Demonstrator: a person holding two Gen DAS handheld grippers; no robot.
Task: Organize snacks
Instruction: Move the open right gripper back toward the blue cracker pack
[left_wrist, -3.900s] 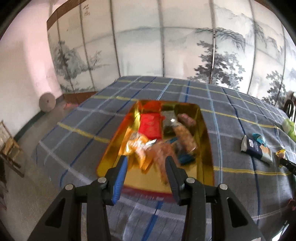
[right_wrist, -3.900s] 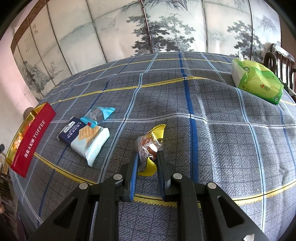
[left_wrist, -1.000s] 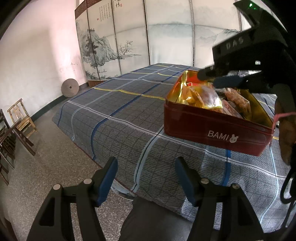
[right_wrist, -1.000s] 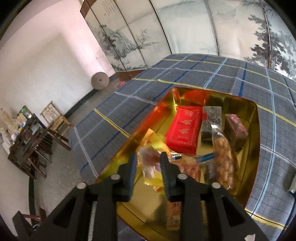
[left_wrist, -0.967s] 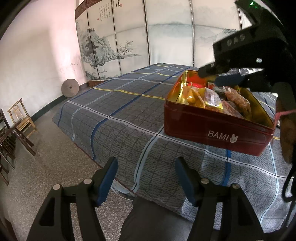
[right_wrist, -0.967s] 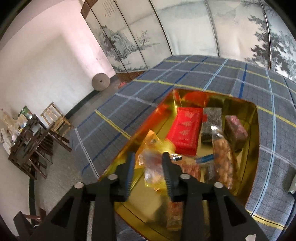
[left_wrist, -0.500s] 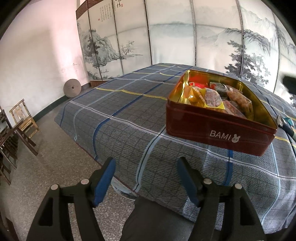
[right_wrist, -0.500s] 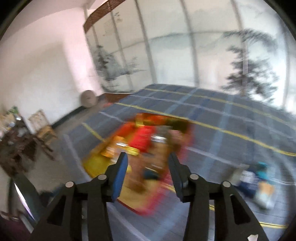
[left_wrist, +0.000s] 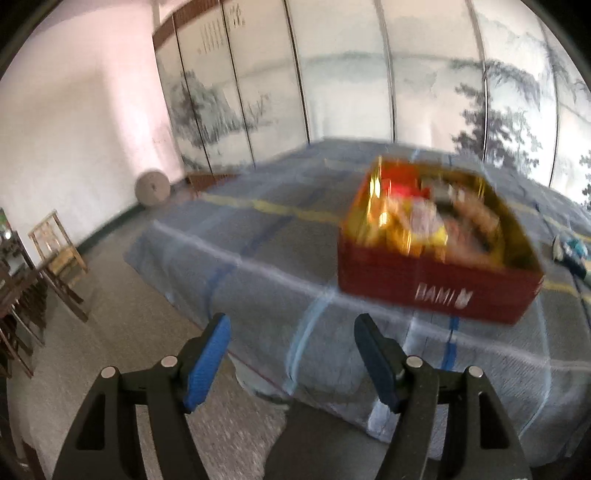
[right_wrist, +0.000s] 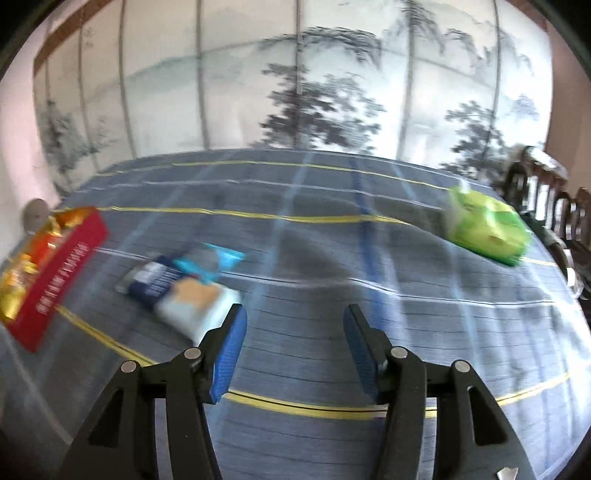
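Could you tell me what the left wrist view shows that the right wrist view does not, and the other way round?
Only the left wrist view shows the floor, a wooden chair, a round stone disc by the wall, and the left gripper, open and empty. Only the right wrist view shows a green packet, a navy-and-white biscuit packet with a small teal packet touching its far side, and the right gripper, its jaws opening with nothing between them. Both show the red tin of snacks, the plaid tablecloth and the painted screen.

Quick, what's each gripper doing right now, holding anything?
Left gripper: open, nothing between its fingers.
Right gripper: opening, nothing between its fingers.
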